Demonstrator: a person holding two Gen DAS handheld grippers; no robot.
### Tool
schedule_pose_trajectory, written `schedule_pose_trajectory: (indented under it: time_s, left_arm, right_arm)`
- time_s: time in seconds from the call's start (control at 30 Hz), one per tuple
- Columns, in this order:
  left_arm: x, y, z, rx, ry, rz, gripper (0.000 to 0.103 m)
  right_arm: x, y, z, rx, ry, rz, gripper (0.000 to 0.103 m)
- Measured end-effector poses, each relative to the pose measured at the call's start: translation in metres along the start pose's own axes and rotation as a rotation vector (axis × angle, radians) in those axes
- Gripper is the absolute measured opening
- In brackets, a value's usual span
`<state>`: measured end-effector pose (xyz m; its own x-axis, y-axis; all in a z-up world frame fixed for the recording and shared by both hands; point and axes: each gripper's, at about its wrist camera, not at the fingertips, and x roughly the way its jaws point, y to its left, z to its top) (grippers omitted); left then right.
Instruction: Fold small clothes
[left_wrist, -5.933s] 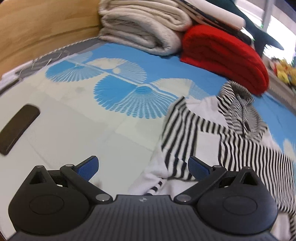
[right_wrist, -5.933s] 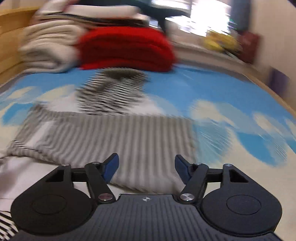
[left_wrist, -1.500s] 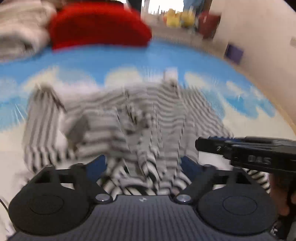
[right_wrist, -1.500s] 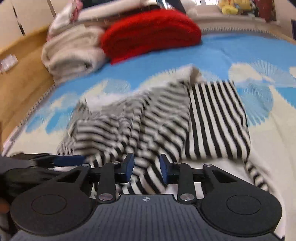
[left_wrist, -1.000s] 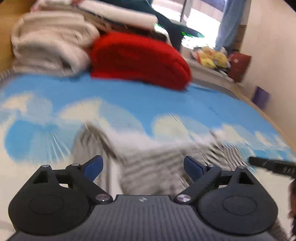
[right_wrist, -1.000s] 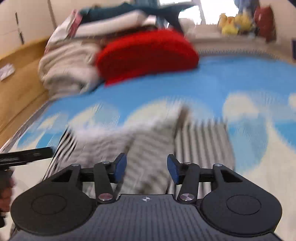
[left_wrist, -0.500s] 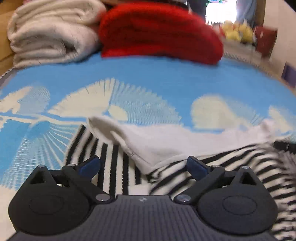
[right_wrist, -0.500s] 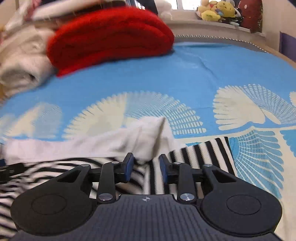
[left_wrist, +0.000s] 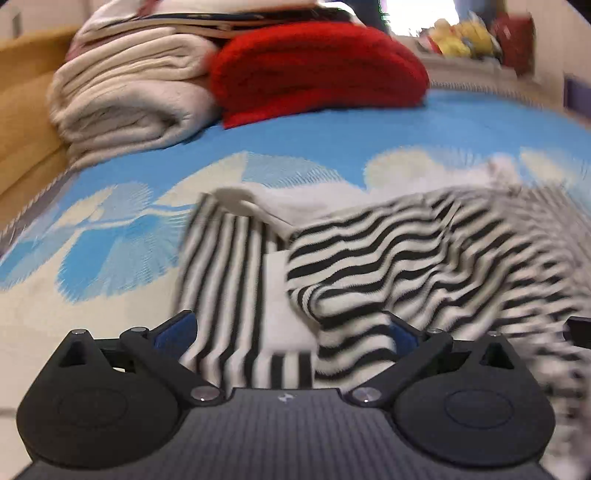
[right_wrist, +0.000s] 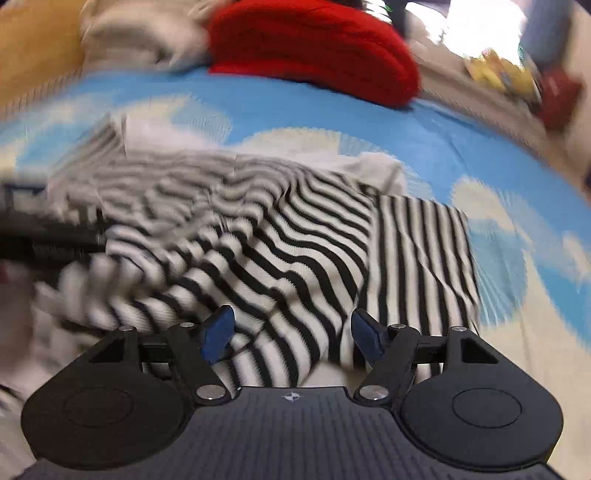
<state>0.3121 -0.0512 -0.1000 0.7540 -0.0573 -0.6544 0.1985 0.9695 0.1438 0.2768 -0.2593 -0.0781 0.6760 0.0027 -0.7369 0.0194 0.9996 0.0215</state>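
Left wrist view: left gripper (left_wrist: 291, 330) spread to its widest, pinching nothing. Striped garment (left_wrist: 388, 258) lying bunched on the blue patterned bedspread (left_wrist: 314, 136), straight ahead and below the blue pads, long axis running left to right across the view. Near hem just beyond the fingertips, a vertical-striped panel on the left. Folded red blanket (left_wrist: 314, 70) and cream blanket (left_wrist: 125, 107) well beyond.

Right wrist view: right gripper (right_wrist: 293, 330) parted, jaws just been opening, cloth under them but not clamped. Striped garment (right_wrist: 295, 240) directly ahead, a flat panel off to the right. Both grippers about equally near, likely poised over the near edge.
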Motion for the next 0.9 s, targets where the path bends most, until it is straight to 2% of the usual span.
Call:
schedule_pose_trajectory:
  time_s: [0.07,0.17,0.23,0.33,0.4,0.53,0.73,0.9]
  left_arm:
    - [-0.051,0.017,-0.005,-0.047,-0.035,-0.053,0.103]
    - [-0.136,0.039,-0.034,-0.062,-0.076,-0.063,0.103]
    - [-0.183,0.047,-0.058,-0.067,-0.077,-0.064,0.103]
    - [-0.231,0.051,-0.095,-0.091,-0.033,-0.045,0.103]
    - [-0.251,0.049,-0.113,-0.107,0.006,-0.06,0.103]
    - [-0.279,0.038,-0.135,-0.098,0.052,-0.092,0.103]
    - [-0.31,0.033,-0.152,-0.098,0.046,-0.118,0.103]
    - [-0.329,0.025,-0.156,-0.076,0.02,-0.129,0.103]
  right_arm:
    - [-0.053,-0.014,-0.003,0.114,-0.057,0.067,0.075]
    - [-0.137,-0.022,-0.033,0.19,-0.151,0.114,0.081]
    - [-0.179,-0.016,-0.063,0.199,-0.182,0.1,0.081]
    - [-0.222,0.002,-0.107,0.198,-0.196,0.058,0.081]
    - [-0.246,0.015,-0.13,0.2,-0.187,0.05,0.081]
    - [-0.28,0.035,-0.156,0.194,-0.192,0.088,0.081]
    - [-0.317,0.055,-0.19,0.159,-0.194,0.084,0.081]
    - [-0.335,0.057,-0.203,0.155,-0.205,0.073,0.081]
